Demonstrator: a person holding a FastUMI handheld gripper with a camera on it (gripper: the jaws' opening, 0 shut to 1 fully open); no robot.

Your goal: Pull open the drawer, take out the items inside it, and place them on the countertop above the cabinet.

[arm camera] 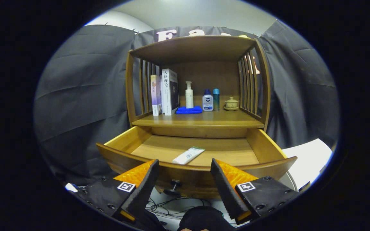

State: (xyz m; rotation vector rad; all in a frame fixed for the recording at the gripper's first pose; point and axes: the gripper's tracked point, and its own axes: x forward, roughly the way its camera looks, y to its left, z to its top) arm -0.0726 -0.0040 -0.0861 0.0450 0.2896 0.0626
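The wooden cabinet's drawer [268,146] stands pulled out toward me. On its floor near the front lies a white tube with a green end [188,155], tilted diagonally. My gripper [185,166] is open, its fingertips level with the drawer's curved front wall and just short of the tube, with nothing between them. Below, between the fingers, the drawer's dark knob [173,185] sticks out. Above the drawer runs the countertop [198,122].
On the countertop stand two books [165,92], a white pump bottle [189,95], a folded blue cloth [189,110], two small bottles [210,100] and a lidded tea cup [231,104]. Slatted sides and a top shelf enclose it. Cables [172,207] lie on the floor below.
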